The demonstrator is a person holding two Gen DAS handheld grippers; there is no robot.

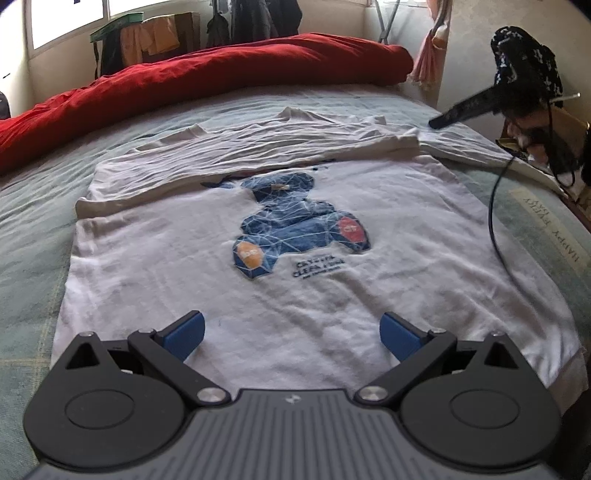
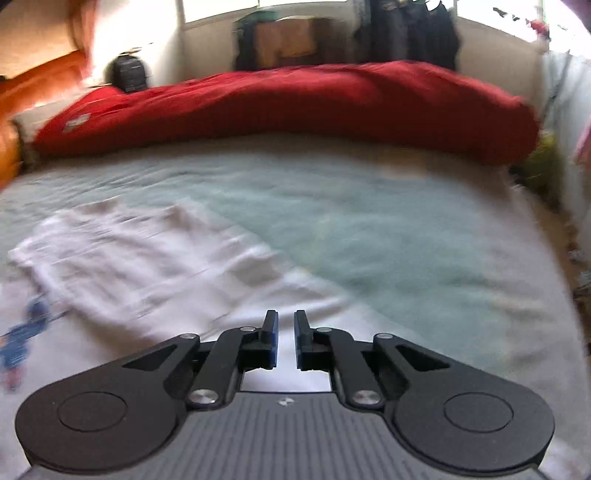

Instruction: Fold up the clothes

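Observation:
A white T-shirt [image 1: 166, 266] with a blue bear print [image 1: 295, 225] lies flat on the pale green bed sheet [image 1: 33, 229]. Its far part, with the sleeves, is folded back over the chest. My left gripper [image 1: 291, 332] hovers open over the near hem with nothing between its blue pads [image 1: 184, 334]. My right gripper [image 1: 439, 122] comes in from the upper right, its tip just above the right sleeve [image 1: 465, 147]. In the blurred right wrist view the right gripper [image 2: 285, 332] is shut to a thin slit, nothing in it, with the T-shirt [image 2: 129, 258] below and to the left.
A rolled red duvet [image 1: 221, 85] runs along the far side of the bed. A black cable [image 1: 493, 221] hangs from the right gripper over the shirt's right edge. A printed strip [image 1: 546, 225] marks the bed's right edge. Hanging clothes [image 1: 258, 18] and a window stand behind.

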